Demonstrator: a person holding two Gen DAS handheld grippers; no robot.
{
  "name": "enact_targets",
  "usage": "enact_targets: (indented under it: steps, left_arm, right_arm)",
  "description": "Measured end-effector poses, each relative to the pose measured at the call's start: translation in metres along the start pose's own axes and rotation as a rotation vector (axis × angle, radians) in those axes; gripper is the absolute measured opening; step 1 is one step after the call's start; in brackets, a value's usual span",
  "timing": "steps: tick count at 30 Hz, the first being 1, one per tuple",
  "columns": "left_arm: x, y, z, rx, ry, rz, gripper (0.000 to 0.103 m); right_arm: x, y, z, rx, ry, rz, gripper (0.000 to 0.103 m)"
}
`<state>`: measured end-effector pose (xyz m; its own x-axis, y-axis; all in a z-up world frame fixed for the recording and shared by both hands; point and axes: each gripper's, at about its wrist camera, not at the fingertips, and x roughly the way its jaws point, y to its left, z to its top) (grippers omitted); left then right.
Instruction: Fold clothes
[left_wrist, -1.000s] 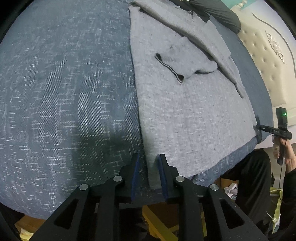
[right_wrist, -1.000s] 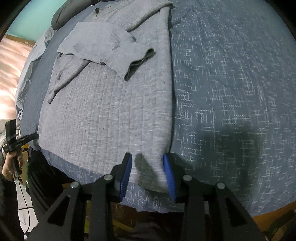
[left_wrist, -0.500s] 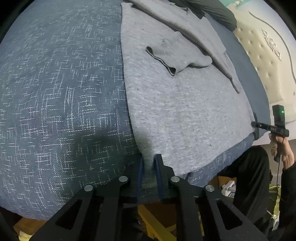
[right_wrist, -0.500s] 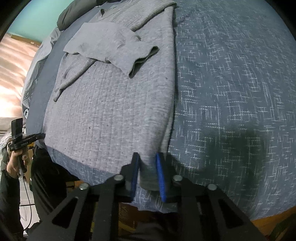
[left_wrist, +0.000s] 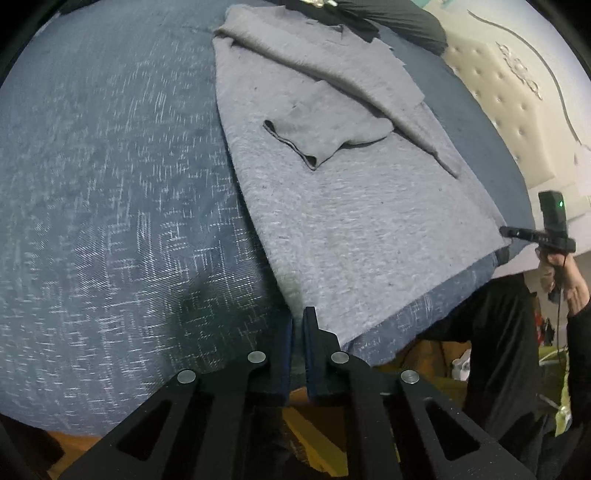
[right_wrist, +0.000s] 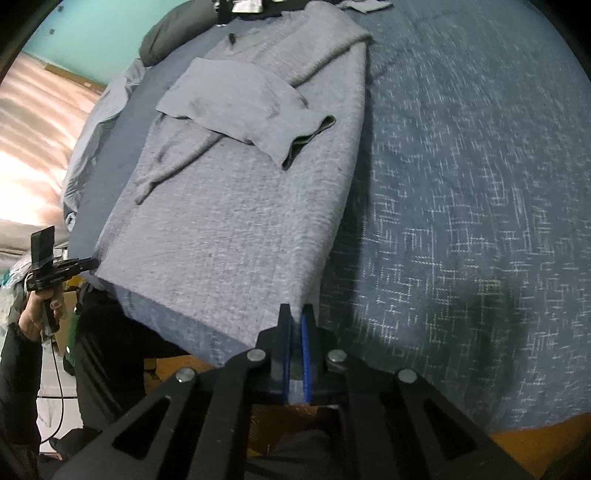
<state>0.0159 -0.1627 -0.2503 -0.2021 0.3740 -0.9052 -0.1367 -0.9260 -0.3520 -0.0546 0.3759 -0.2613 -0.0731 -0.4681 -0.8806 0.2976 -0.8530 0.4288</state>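
Grey garment (left_wrist: 362, 221); blue white-flecked bedspread (left_wrist: 110, 206).

Count by kind, both views.

Grippers: two. Left gripper (left_wrist: 298, 325) at 6 o'clock in the left view; right gripper (right_wrist: 296, 314) at 6 o'clock in the right view. Each has two fingers, four in all.

Garments: one grey sweater (left_wrist: 354, 206), running from 12 to 6 o'clock. Sleeves: two, both folded across the body; one cuff (left_wrist: 291, 144) shows an open end.

Bed covers: one blue bedspread (left_wrist: 110, 206).

Dark pillows: one (left_wrist: 402, 22), at 1 o'clock in the left view.

Headboards: one, tufted (left_wrist: 517, 107), at 2 o'clock.

Hands in view: two, one (left_wrist: 565, 277) at 3 o'clock in the left view, the other (right_wrist: 40, 306) at 9 o'clock in the right view.
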Motion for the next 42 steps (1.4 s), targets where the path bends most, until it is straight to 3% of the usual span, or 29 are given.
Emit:
enact_targets:
  steps: [9,24,31,42]
  left_arm:
    - [-0.031,-0.017,-0.005,0.074,-0.033,-0.019,0.005]
    - [-0.079,-0.013,-0.021,0.126,-0.068,-0.064,0.005]
    - [-0.093,-0.001,0.0,0.082,-0.12,-0.12,0.005]
    - [-0.07,0.003,0.101,0.005,-0.206,-0.177,0.005]
  right_arm:
    - [-0.028,0.013,-0.013,-0.058,-0.03,0.043,0.004]
    - [-0.054,0.028,-0.033,-0.111,-0.033,0.136,0.003]
    - [-0.064,0.033,-0.009,-0.105,-0.077,0.164,0.003]
    - [-0.076,0.022,0.083,-0.019,-0.164,0.232,0.004]
